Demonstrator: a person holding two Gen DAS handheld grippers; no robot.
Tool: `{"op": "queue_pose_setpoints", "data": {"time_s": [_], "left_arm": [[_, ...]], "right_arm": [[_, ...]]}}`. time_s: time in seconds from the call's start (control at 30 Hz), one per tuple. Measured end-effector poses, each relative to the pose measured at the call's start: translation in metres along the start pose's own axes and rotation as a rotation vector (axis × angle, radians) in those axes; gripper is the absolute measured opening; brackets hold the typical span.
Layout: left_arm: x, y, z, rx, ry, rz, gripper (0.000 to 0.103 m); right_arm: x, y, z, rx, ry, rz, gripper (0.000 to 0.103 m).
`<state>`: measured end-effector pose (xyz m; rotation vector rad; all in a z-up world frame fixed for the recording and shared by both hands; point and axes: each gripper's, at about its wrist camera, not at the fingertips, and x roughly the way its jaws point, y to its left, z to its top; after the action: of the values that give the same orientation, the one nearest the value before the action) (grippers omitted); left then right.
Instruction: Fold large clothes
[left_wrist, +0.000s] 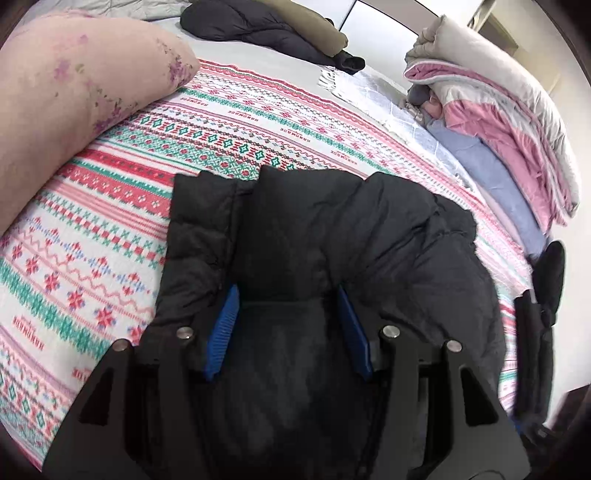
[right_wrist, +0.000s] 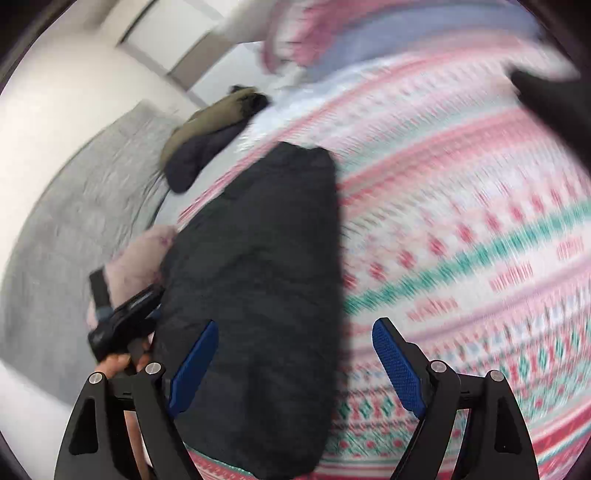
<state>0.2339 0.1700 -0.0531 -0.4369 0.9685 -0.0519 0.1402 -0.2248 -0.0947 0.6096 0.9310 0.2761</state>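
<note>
A black puffer jacket lies folded into a long bundle on the patterned bedspread; it also shows in the right wrist view. My left gripper is open right above the jacket, with black fabric between its blue pads. My right gripper is open above the jacket's near edge and the bedspread, holding nothing. The right wrist view is motion-blurred. The left gripper shows there at the jacket's left side, held by a hand.
A pink floral pillow lies at the left. Folded pink and grey quilts are stacked at the right. A dark jacket and an olive garment lie at the far end. A grey blanket is beyond the bed.
</note>
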Motion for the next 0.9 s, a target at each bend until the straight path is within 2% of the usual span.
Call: {"op": "queue_pose_setpoints", "data": {"time_s": [0.07, 0.1, 0.13, 0.23, 0.3, 0.43, 0.53, 0.6, 0.7, 0.8, 0.9], "left_arm": [[-0.015, 0.003, -0.006, -0.01, -0.004, -0.019, 0.056], [-0.023, 0.003, -0.01, -0.006, -0.009, -0.022, 0.057], [-0.031, 0.003, -0.015, 0.0, -0.011, -0.017, 0.057], [-0.051, 0.004, -0.028, 0.027, -0.004, 0.008, 0.062], [-0.063, 0.014, -0.034, 0.005, 0.012, -0.005, 0.062], [-0.075, 0.029, -0.046, -0.039, 0.041, -0.03, 0.062], [-0.08, 0.034, -0.056, -0.003, 0.072, -0.015, 0.063], [-0.081, 0.04, -0.062, -0.005, 0.087, -0.003, 0.068], [-0.077, 0.055, -0.073, -0.048, 0.139, -0.056, 0.072], [-0.066, 0.061, -0.083, -0.088, 0.214, -0.143, 0.073], [-0.059, 0.057, -0.091, -0.08, 0.233, -0.177, 0.08]], "right_arm": [[0.003, -0.02, 0.004, 0.129, 0.0, 0.01, 0.086], [0.003, -0.021, 0.004, 0.137, 0.007, 0.021, 0.086], [0.005, -0.018, 0.005, 0.127, 0.023, 0.026, 0.086], [0.012, 0.003, -0.001, 0.008, 0.054, -0.043, 0.086], [0.008, 0.009, -0.006, -0.06, 0.077, -0.049, 0.086], [0.002, 0.009, -0.011, -0.019, 0.096, 0.034, 0.086], [-0.004, 0.006, -0.011, 0.01, 0.07, 0.023, 0.086], [-0.012, 0.002, -0.011, 0.053, 0.057, 0.028, 0.086], [-0.014, 0.002, -0.011, 0.097, 0.055, 0.03, 0.086], [-0.006, 0.006, -0.015, 0.103, 0.081, 0.006, 0.086], [0.002, 0.003, -0.017, 0.156, 0.105, 0.041, 0.086]]}}
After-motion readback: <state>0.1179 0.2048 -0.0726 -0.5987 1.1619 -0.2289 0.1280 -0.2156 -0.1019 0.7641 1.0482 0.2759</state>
